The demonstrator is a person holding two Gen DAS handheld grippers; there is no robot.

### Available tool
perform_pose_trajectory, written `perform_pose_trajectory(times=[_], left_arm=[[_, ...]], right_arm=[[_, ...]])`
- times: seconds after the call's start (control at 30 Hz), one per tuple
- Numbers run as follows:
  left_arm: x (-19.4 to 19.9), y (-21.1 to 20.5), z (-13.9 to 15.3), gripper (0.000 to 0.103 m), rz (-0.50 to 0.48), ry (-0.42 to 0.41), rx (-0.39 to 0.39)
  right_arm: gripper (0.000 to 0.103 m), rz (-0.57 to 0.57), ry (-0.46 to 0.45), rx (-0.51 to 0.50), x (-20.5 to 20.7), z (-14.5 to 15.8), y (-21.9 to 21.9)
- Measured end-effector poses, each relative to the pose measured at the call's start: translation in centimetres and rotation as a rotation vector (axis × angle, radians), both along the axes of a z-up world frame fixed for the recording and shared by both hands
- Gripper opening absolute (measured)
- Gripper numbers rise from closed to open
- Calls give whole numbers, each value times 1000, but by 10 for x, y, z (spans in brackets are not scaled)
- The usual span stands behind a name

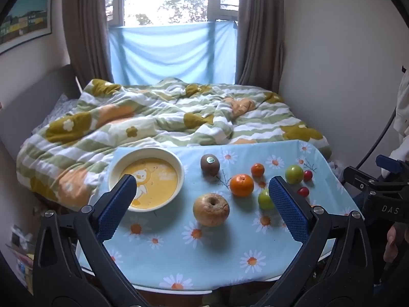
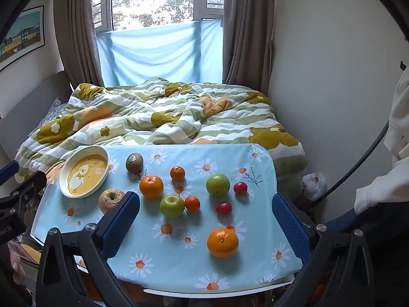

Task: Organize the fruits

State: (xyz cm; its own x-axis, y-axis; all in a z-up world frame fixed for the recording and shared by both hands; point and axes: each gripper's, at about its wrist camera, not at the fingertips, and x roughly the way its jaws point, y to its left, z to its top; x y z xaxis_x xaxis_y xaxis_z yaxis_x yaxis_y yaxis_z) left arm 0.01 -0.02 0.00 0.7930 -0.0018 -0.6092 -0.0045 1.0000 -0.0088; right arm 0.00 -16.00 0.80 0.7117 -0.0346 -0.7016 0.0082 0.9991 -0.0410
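Observation:
A yellow bear bowl sits empty at the table's far left. Loose on the daisy cloth lie a kiwi, a brownish apple, two large oranges, two small tangerines, two green apples and two red tomatoes. My left gripper is open and empty above the brownish apple. My right gripper is open and empty above the front fruits.
The small table with the blue daisy cloth stands against a bed with a rumpled striped quilt. Walls close in at right. A plastic bag lies on the floor to the right. Clutter sits on the floor at left.

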Motion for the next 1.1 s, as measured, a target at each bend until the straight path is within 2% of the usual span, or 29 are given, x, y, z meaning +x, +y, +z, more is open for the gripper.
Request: perform_pose_trajectory(times=[0.5,1.1], left_arm=[[7,-4,-12,103,9,7,-7],[8,-3,-8,103,13,10,-6]], right_arm=[[103,-1,11,-3,3,-6,-2],[103,-3,16,-3,4,-6,-4]])
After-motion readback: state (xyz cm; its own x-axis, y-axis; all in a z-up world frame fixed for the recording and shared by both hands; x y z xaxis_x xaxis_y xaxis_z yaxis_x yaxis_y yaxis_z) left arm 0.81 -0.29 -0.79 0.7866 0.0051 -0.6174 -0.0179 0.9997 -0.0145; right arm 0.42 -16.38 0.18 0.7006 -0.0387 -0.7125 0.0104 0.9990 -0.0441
